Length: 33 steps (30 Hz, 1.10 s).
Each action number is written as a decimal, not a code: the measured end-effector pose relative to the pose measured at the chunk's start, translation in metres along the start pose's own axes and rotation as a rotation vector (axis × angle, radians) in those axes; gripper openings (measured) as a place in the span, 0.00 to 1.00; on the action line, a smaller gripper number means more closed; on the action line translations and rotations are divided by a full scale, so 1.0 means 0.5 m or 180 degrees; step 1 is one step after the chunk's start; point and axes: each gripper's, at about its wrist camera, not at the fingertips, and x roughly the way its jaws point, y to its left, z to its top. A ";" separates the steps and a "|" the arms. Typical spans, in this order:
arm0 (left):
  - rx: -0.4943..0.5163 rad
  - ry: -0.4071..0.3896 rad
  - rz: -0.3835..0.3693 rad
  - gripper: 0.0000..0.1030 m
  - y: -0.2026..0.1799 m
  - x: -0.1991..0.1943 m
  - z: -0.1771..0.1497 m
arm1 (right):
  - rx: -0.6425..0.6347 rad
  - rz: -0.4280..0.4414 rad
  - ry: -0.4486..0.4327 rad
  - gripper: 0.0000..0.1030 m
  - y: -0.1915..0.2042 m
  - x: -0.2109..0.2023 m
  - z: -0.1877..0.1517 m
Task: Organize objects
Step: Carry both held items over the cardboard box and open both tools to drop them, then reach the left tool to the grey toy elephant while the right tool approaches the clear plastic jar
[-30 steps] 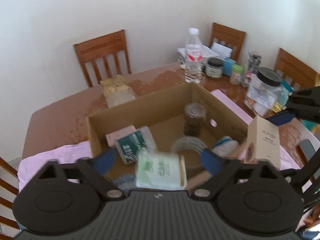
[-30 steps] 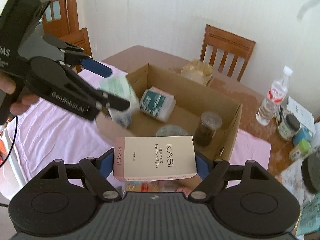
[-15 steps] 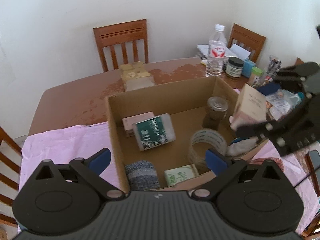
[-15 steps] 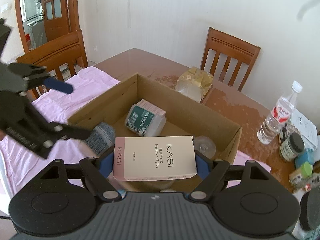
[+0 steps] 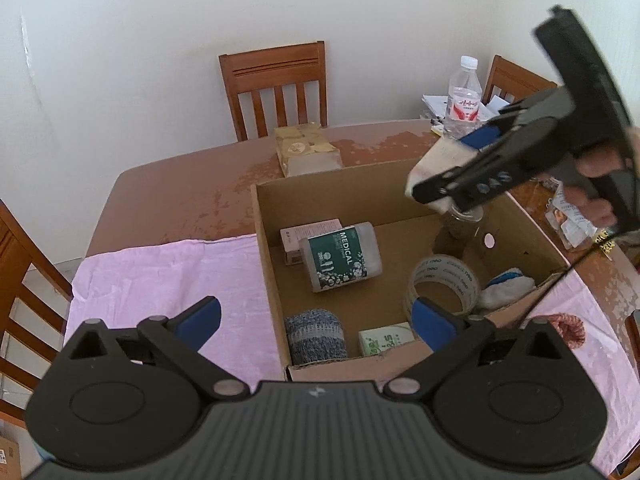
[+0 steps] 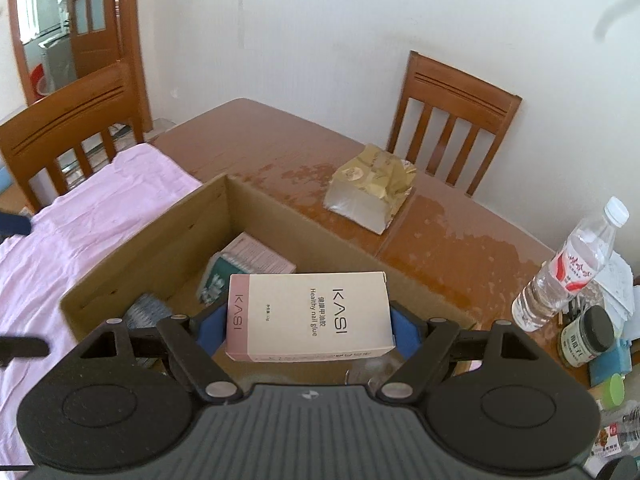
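An open cardboard box (image 5: 268, 264) stands on the table; it also shows in the right wrist view (image 6: 132, 256). Inside lie a green MEDICAL pack (image 5: 340, 258), a tape roll (image 5: 442, 286), a grey-blue roll (image 5: 316, 336), a small green-and-white pack (image 5: 386, 342), a jar (image 5: 460, 226) and a white cloth (image 5: 508, 286). My right gripper (image 6: 308, 330) is shut on a pink-and-cream KASI box (image 6: 308, 316), held above the box's far right corner; it shows from the left wrist view (image 5: 444, 168). My left gripper (image 5: 316, 320) is open and empty above the box's near edge.
A pink cloth (image 5: 168, 280) covers the near table. A gold-wrapped package (image 5: 306, 152) sits behind the box. A water bottle (image 5: 464, 98), jars and papers crowd the far right corner (image 6: 588, 332). Wooden chairs (image 5: 276, 86) surround the table.
My left gripper has let the small green-and-white pack drop into the box and drawn back, open. My right gripper has carried the KASI box over the cardboard box.
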 end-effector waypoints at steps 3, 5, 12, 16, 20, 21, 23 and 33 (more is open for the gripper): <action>-0.0006 0.0003 0.0048 0.99 0.000 0.000 -0.006 | 0.0054 -0.0061 -0.0014 0.92 -0.002 0.017 0.002; -0.0045 0.0026 0.0050 0.99 0.001 0.000 -0.008 | 0.0129 -0.0094 0.0007 0.99 -0.005 0.023 -0.003; -0.0141 0.0034 0.0044 0.99 0.002 -0.007 -0.013 | 0.0243 -0.0068 0.0049 1.00 -0.003 0.009 -0.020; -0.0122 0.0025 0.0048 0.99 -0.004 -0.017 -0.020 | 0.0219 -0.0102 0.0045 1.00 0.008 -0.015 -0.029; -0.0096 0.0016 0.0050 0.99 -0.013 -0.027 -0.034 | 0.0262 -0.0096 0.0011 1.00 0.017 -0.044 -0.045; -0.0101 0.0014 0.0055 0.99 -0.015 -0.029 -0.039 | 0.0272 -0.0094 0.0006 1.00 0.020 -0.049 -0.049; -0.0122 0.0017 0.0061 0.99 -0.018 -0.032 -0.053 | 0.0301 -0.0137 -0.0003 1.00 0.030 -0.060 -0.066; -0.0173 0.0094 0.0108 0.99 -0.034 -0.044 -0.144 | 0.0593 -0.0244 -0.0017 1.00 0.100 -0.119 -0.197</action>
